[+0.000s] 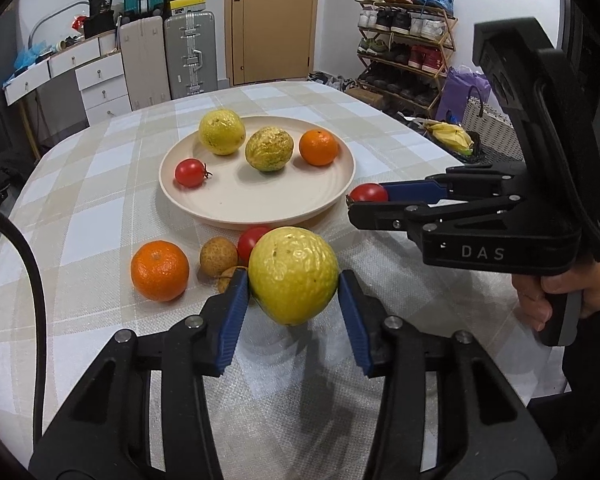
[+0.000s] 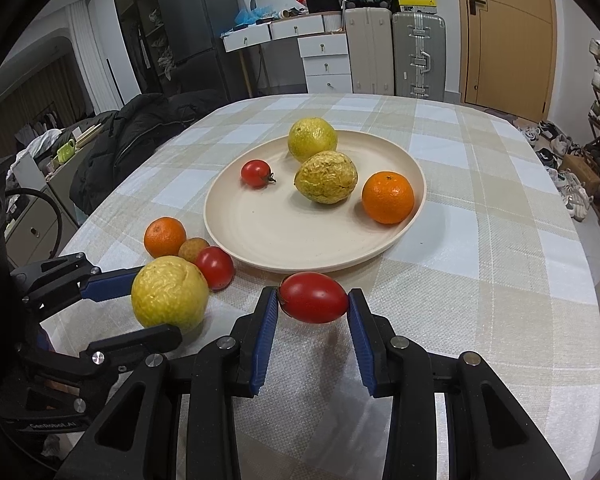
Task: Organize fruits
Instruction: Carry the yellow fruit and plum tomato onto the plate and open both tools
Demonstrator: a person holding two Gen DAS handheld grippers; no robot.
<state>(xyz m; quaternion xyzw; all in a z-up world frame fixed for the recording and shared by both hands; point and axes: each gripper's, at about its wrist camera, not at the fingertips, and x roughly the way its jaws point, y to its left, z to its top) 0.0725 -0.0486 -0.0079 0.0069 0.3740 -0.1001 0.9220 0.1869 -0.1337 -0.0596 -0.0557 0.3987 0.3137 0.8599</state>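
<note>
Left gripper (image 1: 293,280) pads against yellow fruit (image 1: 293,275) (plate (image 1: 236,204) beyond)

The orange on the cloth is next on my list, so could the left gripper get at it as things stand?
Probably not yet. The left gripper is shut on a yellow fruit, so its jaws are taken. The orange itself sits uncovered on the cloth beside it, with only a small brown fruit alongside.

Bright, even indoor light — soft shadows, fisheye edges perhaps vignetted.

Wooden door (image 1: 271,20), suitcases (image 1: 168,60), white drawers (image 1: 100,80), shoe rack (image 1: 404,44).
</note>
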